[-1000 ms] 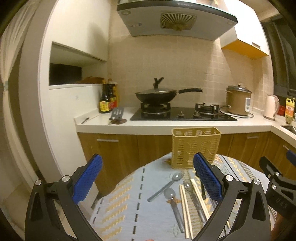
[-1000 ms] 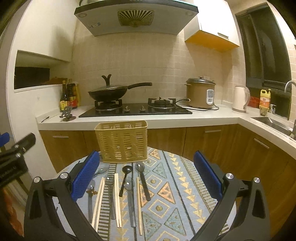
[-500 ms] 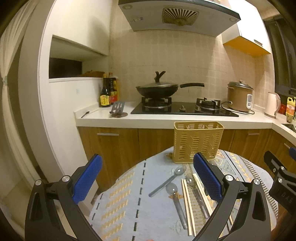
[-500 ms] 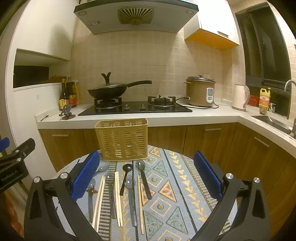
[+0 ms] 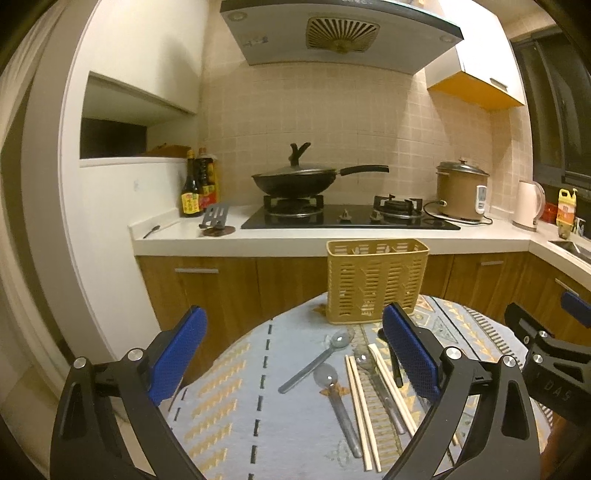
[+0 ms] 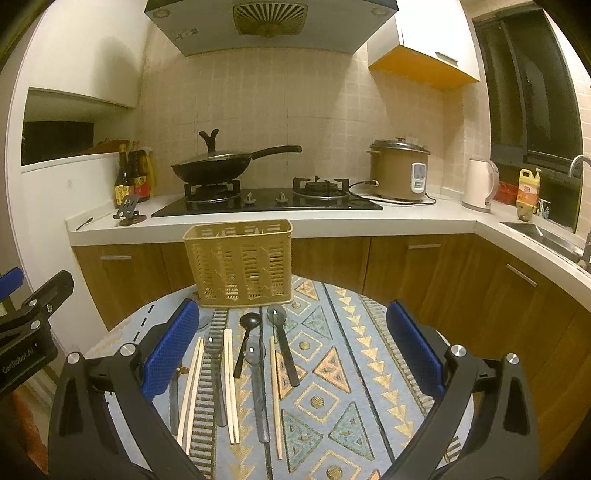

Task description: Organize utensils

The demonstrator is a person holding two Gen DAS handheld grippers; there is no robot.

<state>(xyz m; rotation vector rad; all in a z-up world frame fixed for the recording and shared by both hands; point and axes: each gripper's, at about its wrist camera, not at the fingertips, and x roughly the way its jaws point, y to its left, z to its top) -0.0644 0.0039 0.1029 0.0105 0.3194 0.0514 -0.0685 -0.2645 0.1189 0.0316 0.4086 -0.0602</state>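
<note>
A round table [image 6: 369,369] covered by a patterned cloth stands in a kitchen, in front of wood-fronted cabinets [image 6: 424,266] topped by a white counter [image 6: 406,218]. On the counter behind the basket [image 6: 238,262] are a gas hob [image 6: 266,201] carrying a lidded wok [image 6: 212,168], a rice cooker [image 6: 400,170] and a kettle [image 6: 478,184] further right, and bottles [image 6: 135,177] to the left. A range hood [image 6: 269,22] hangs above the hob.

The basket, a tan slotted plastic container, stands upright at the far edge of the table.

The utensils lie flat on the cloth just in front of the basket, side by side. Their long axes run roughly from the basket toward the camera. Spoon bowls point toward the basket; handles point away from it. In the right wrist view: a black spoon [image 6: 243,341], a dark spoon [image 6: 282,343] to its right, a clear spoon [image 6: 256,384] between them and nearer the camera, and a grey spoon [image 6: 216,369] left of these. Chopsticks [image 6: 231,384] lie parallel among the spoons. In the left wrist view, one metal spoon [image 5: 317,360] lies diagonally, its bowl toward the basket.

The left gripper [image 5: 295,350] is spread wide and holds nothing, above the table's left part. The right gripper [image 6: 291,347] is likewise spread wide and empty, above the utensils.
</note>
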